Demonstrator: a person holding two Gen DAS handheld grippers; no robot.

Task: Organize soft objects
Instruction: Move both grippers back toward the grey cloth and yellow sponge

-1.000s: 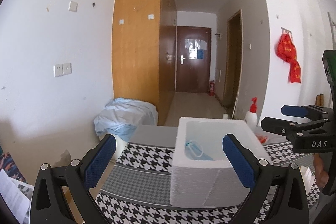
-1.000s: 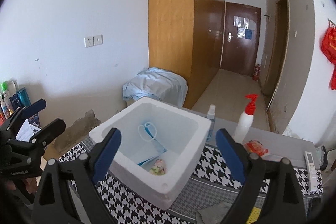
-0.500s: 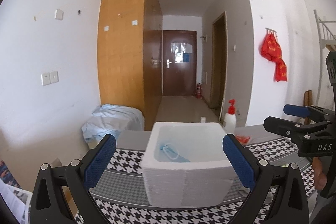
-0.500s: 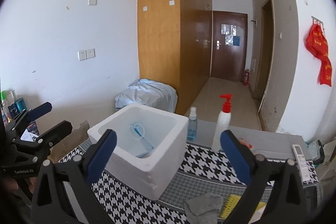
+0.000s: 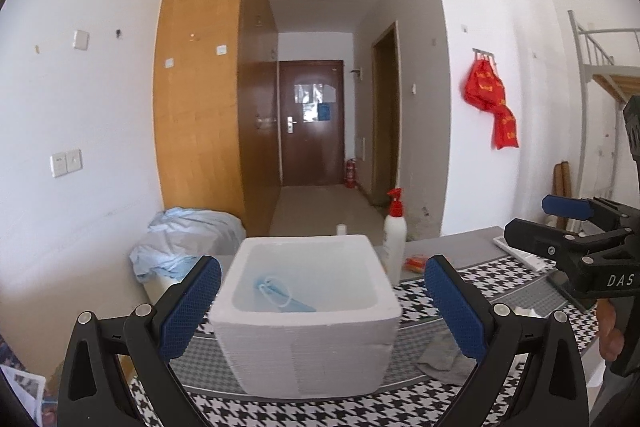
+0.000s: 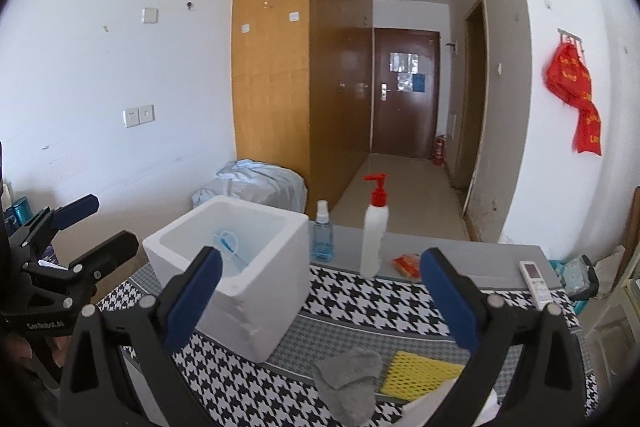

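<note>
A white foam box (image 5: 308, 311) stands on the houndstooth cloth and holds a blue face mask (image 5: 280, 293). It also shows in the right wrist view (image 6: 240, 275), with the mask (image 6: 232, 247) inside. A grey cloth (image 6: 348, 383) and a yellow sponge (image 6: 420, 375) lie on the cloth in front of my right gripper (image 6: 320, 303); the grey cloth also shows in the left wrist view (image 5: 444, 355). My left gripper (image 5: 320, 307) is open and empty, in front of the box. My right gripper is open and empty.
A white pump bottle (image 6: 374, 227) with a red top, a small blue spray bottle (image 6: 322, 235), an orange packet (image 6: 406, 263) and a white remote (image 6: 536, 279) stand at the table's far side. A pile of pale blue fabric (image 5: 188, 239) lies beyond the table at the left.
Both grippers have drawn back from the foam box and risen. The grey cloth and yellow sponge have come into the right wrist view. Both grippers stay open.
</note>
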